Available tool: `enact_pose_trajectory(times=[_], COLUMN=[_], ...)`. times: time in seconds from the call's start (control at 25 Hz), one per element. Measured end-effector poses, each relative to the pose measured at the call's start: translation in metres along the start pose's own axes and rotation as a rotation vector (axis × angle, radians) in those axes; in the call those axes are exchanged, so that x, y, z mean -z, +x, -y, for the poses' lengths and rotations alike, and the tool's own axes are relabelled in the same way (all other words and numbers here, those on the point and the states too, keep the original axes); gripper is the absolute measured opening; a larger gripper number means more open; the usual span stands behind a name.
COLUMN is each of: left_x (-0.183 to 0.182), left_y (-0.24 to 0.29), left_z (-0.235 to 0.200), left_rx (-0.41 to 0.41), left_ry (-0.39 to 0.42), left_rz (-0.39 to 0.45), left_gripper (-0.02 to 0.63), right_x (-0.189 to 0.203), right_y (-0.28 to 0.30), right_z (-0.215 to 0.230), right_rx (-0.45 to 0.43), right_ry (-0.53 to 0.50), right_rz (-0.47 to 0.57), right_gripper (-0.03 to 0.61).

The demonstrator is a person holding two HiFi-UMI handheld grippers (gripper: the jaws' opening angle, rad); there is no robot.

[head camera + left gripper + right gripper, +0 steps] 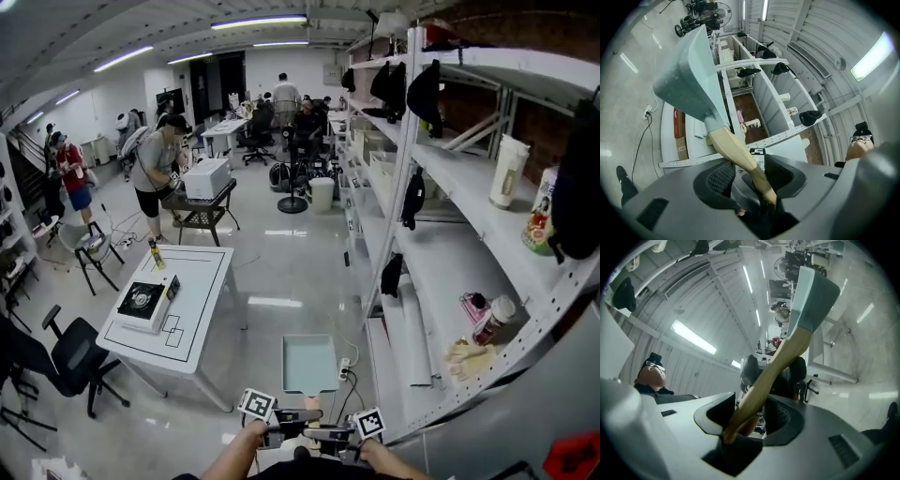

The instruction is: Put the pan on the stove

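Pale mint green on the pan [309, 361], light tan wood on its handle [736, 152]. Matt grey over the bodies of the left hand-held gripper [745, 177] and the right hand-held gripper [757, 413], with black ribbed pads [721, 178] inside. Black-and-white square markers on both cubes [257, 404]. White on the counter [192, 281], crossed by thin black rectangle outlines. Black on top of the stove [141, 298], white round its sides. Glossy pale grey on the floor [281, 272], streaked with white lamp reflections. White on the shelf [441, 281], with cream gloves [466, 359] there. Black on the chair [66, 361]
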State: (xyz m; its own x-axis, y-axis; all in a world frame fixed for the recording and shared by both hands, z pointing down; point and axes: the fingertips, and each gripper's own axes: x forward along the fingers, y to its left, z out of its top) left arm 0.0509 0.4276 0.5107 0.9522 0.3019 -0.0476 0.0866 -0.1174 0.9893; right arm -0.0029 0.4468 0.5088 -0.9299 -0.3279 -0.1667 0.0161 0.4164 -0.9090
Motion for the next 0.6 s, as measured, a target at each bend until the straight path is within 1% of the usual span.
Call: enact_pose_trajectory(times=[0.16,0.32,0.44,0.56,0.6], left_x=[-0.055,-0.101,-0.128,-0.144,-0.152], left_y=[-0.003,-0.009,-0.009,-0.007,-0.007], left_z=[-0.001,-0.003,-0.003,-0.003,-0.005], left_rx=[0.015,0.021,0.023,0.029,0.030], left_ry=[0.006,0.013,0.024,0.017,0.037], left_rz=[0.000,-0.012,-0.023,-0.033,-0.038], left_gripper=[0.196,0.196,0.199,0.199,0.199], right_x=[-0.051,-0.095,-0.121,-0.138,-0.144], right_y=[0.006,0.014,0.016,0.017,0.016], right_z=[0.020,0.037,0.043,0.047,0.051], right_rx=[0.010,0.020,0.018,0.018,0.020], right_ry=[-0.003,-0.030,-0.029,-0.042,-0.041], right_rz=[0.000,0.007,0.023,0.024,0.028], right_gripper=[0.190,0.190,0.190,0.190,0.190])
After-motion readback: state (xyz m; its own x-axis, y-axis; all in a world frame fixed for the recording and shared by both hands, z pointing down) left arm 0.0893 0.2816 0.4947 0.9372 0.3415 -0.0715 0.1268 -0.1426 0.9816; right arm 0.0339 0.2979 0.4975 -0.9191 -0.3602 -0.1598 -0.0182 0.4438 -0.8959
